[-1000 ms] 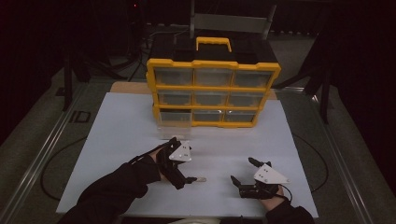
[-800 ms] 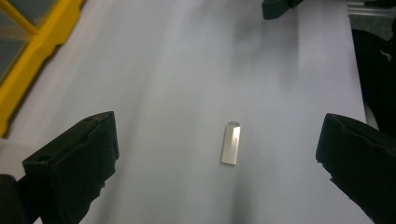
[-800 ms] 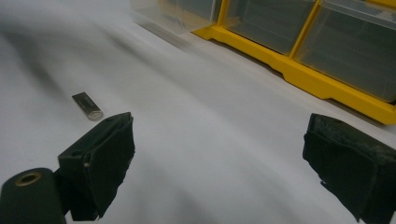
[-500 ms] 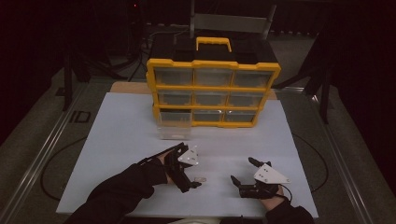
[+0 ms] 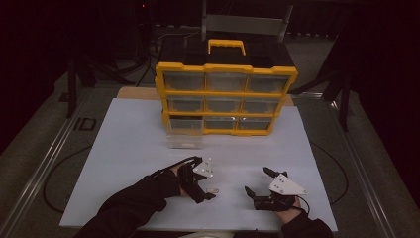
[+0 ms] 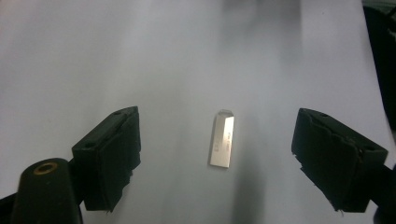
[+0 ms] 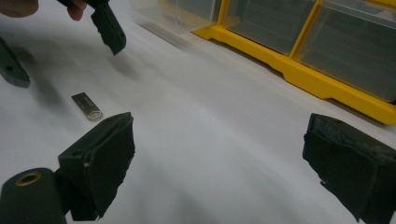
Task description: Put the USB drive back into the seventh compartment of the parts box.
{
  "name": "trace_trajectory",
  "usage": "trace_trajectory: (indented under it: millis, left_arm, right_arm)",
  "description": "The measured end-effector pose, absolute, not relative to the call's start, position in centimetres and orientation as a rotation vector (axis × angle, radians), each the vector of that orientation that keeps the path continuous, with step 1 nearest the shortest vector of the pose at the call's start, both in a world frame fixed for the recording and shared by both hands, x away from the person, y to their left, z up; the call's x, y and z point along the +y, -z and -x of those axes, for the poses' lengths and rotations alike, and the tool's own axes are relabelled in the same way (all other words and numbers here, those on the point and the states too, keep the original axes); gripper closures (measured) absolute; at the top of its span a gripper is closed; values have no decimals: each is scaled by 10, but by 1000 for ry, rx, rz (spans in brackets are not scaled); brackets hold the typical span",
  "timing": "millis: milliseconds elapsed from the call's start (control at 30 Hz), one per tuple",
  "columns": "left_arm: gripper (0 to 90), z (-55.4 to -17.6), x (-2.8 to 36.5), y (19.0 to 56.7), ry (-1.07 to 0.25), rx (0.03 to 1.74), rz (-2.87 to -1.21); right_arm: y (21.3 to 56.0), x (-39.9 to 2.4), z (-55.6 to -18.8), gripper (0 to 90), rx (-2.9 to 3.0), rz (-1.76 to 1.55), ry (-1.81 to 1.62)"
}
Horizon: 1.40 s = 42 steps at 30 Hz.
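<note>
On the small flat silver metal stick lying on the white counter, the faint printed lettering is too small to read in the left gripper view. In the high view the stick is a pale speck partly covered by the left tool, and the contents of the yellow plastic drawer cabinet are too dim to tell. In the right gripper view that cabinet is cut off by the top and right edges, and the person's hand by the top edge.

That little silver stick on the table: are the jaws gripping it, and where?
Not held yet. The silver stick lies flat on the white table between the left gripper's closing jaws, untouched. The right gripper is open, holding nothing.
</note>
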<state>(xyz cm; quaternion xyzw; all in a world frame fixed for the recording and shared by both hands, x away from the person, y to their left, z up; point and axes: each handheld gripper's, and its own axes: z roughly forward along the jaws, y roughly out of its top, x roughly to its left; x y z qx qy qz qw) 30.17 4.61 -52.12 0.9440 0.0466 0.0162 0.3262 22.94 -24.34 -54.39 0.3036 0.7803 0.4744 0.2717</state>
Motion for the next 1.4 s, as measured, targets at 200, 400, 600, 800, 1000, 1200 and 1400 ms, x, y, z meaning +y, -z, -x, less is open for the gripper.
trace_trajectory:
  millis: [200,400,600,800,1000,1200,1400]
  left_arm:
    - [315,-301,42,529,-12,144,-2504]
    - [427,-301,38,533,-7,142,-2522]
    - [551,-300,34,536,-20,140,-2531]
    - [645,-301,32,537,-8,142,-2538]
    - [687,-303,30,536,4,152,-2548]
    - [748,-298,27,535,-18,118,-2564]
    - [798,-297,25,534,-22,118,-2578]
  right_arm:
    - [544,-243,-229,89,2102,-818,-1276]
    - [544,-243,-230,89,2103,-819,-1275]
    - [544,-244,-230,89,2105,-818,-1275]
    - [544,-244,-230,89,2105,-817,-1275]
    - [544,-244,-230,89,2104,-816,-1270]
    - [544,-243,-230,89,2104,-813,-1270]
    - [544,-243,-230,89,2105,-815,-1269]
